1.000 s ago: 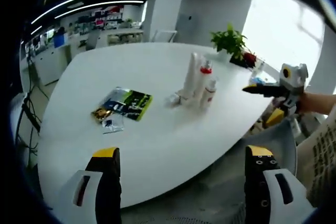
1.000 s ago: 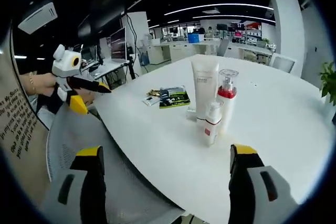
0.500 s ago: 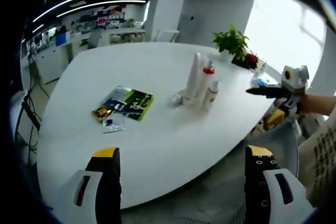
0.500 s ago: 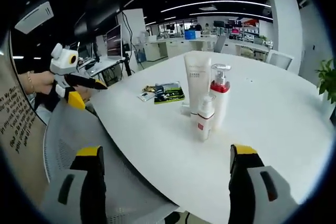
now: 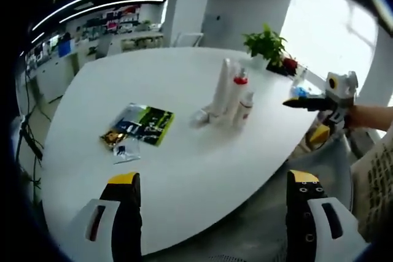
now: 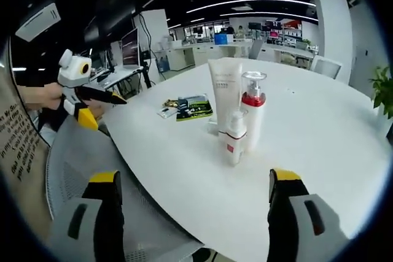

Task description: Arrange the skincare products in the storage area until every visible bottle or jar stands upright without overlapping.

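Observation:
Three skincare products stand upright in a tight group on the white table (image 5: 184,164): a tall white tube (image 5: 221,87) (image 6: 224,90), a pump bottle with a red collar (image 5: 239,93) (image 6: 253,111), and a small white bottle with a red label (image 5: 245,108) (image 6: 234,145). A small pale jar (image 5: 201,116) sits low beside the tube. My left gripper (image 5: 213,178) is open and empty, well short of the group. My right gripper (image 6: 195,177) is open and empty, facing the group from the table's other side. Each gripper appears in the other's view, the right gripper (image 5: 316,104) and the left gripper (image 6: 92,95).
Flat green and dark sachet packets (image 5: 140,126) (image 6: 190,107) lie on the table away from the bottles. A potted plant (image 5: 265,44) stands at the table's far edge. A grey mesh chair (image 6: 86,151) sits by the table edge below my right gripper. Office desks stand behind.
Both views have shifted slightly with the hands; the bottles look a little larger in the right gripper view. The products and packets have not moved. Both grippers stay open.

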A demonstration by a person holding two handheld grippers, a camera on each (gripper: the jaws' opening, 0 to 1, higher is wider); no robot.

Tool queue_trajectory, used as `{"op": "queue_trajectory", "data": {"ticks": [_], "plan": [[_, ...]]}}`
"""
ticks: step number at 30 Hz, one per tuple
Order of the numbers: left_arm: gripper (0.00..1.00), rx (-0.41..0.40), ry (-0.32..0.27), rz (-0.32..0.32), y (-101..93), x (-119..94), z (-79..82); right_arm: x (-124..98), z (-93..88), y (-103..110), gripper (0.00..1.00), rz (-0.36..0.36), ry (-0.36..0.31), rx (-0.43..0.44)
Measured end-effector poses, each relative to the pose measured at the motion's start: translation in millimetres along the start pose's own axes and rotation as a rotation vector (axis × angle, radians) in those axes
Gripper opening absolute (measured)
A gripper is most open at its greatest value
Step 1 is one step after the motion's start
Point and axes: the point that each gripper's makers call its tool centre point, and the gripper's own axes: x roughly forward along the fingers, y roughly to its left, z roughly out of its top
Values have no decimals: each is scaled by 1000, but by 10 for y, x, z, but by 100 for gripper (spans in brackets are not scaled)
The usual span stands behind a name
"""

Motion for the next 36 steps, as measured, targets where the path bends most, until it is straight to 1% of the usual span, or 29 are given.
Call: {"op": "queue_trajectory", "data": {"ticks": [6, 9, 14, 19, 23, 29, 36], "plan": [[97, 29, 16, -28, 46, 166, 72, -2, -8, -48, 100, -17, 4, 15], [95, 58, 39, -42, 68, 257, 84, -11, -12, -70, 100, -26, 1, 29], [95, 90, 52, -75, 81, 385, 167, -21, -41, -94, 100, -45, 2, 51], [94, 152, 82, -117, 84, 542, 257, -16, -72, -102, 100, -62, 2, 79], [93, 199, 101, -142, 109, 696, 324, -4, -86, -89, 100, -68, 6, 84], [91, 252, 139, -174, 168, 949, 342, 21, -104, -84, 100, -62, 20, 82], [84, 285, 170, -205, 199, 1210, 377, 41, -120, -152, 99, -76, 24, 112]]}}
